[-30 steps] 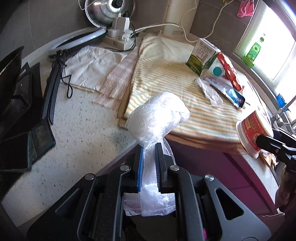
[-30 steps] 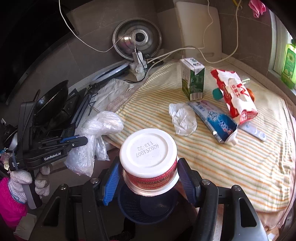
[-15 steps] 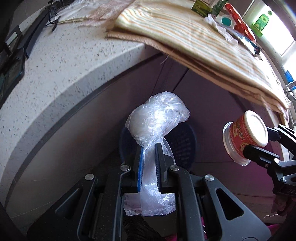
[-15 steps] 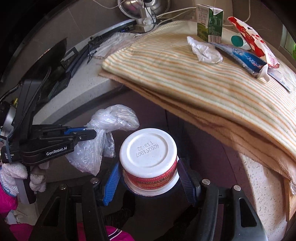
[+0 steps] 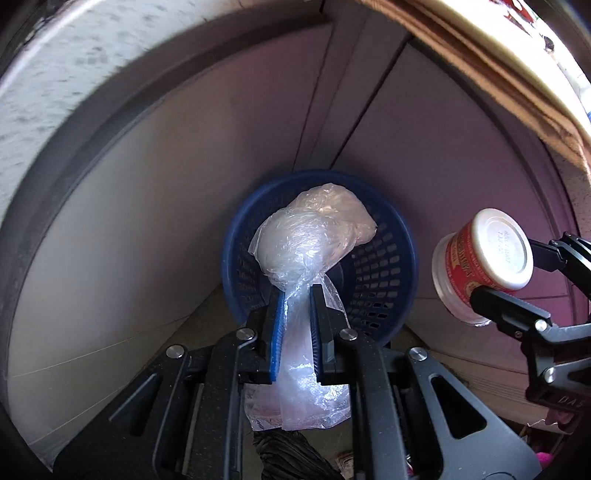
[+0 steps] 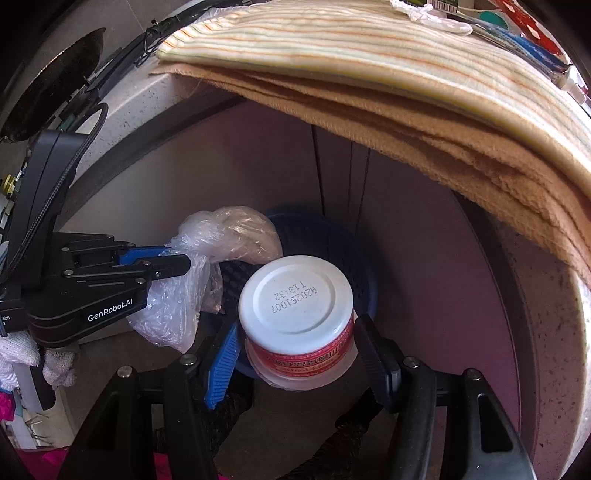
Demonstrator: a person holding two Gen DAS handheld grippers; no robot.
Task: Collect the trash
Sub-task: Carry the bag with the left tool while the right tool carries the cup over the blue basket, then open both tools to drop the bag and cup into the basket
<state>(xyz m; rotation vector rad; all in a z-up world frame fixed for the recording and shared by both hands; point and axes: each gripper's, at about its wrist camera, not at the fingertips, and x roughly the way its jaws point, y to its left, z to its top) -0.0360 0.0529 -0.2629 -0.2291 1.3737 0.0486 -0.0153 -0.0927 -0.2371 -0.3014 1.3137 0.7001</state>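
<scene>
From your left wrist view, the left gripper point(image 5: 295, 295) pinches a crumpled plastic bag point(image 5: 314, 236) above the blue mesh bin point(image 5: 384, 280), not yet dropped.

From your right wrist view, the right gripper point(image 6: 295, 332) clamps an upturned red-labelled tub point(image 6: 295, 306) over that bin; more litter point(image 6: 428, 14) waits on the striped cloth point(image 6: 369, 51).

Both wrist views angled down, close, sharing blue basket point(image 5: 384, 266) under counter point(image 6: 147, 110)
</scene>
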